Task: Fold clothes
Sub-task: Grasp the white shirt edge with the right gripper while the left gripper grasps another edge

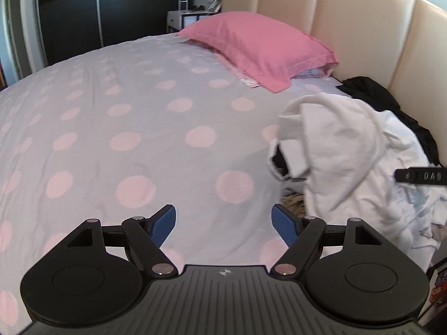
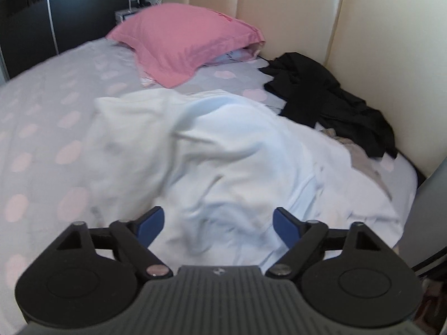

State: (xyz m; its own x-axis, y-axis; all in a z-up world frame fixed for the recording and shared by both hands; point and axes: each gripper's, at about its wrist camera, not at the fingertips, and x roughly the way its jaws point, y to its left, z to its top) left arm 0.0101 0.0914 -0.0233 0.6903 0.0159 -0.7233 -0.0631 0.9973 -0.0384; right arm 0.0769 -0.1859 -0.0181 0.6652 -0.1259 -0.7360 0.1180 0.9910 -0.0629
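1. Your left claw [image 1: 223, 224] has its blue pads wide apart and holds nothing; it hangs over bare dotted sheet on the bed [image 1: 117, 117], with the clothes off toward the headboard-side edge.
2. Your right claw [image 2: 215, 227] is likewise spread apart and empty; it sits just above the white garment [image 2: 223, 162], though whether the pads touch the cloth you cannot tell through the blur.
3. That white garment lies crumpled and bunched in a heap near the headboard [image 2: 363, 42], below the pink pillow [image 2: 181, 39]; no flat panel, straight edge or squared fold shows on it.
4. The black garment [image 2: 329, 97] lies rumpled in the corner against the headboard, touching the white heap's far edge; it is not folded either.
5. A scrap of grey cloth [image 2: 360, 159] peeps out between them; too little shows to judge it.
6. No folded stack is visible anywhere on the bed; as things lie, both garments need spreading flat and folding, so most of the work seems left.
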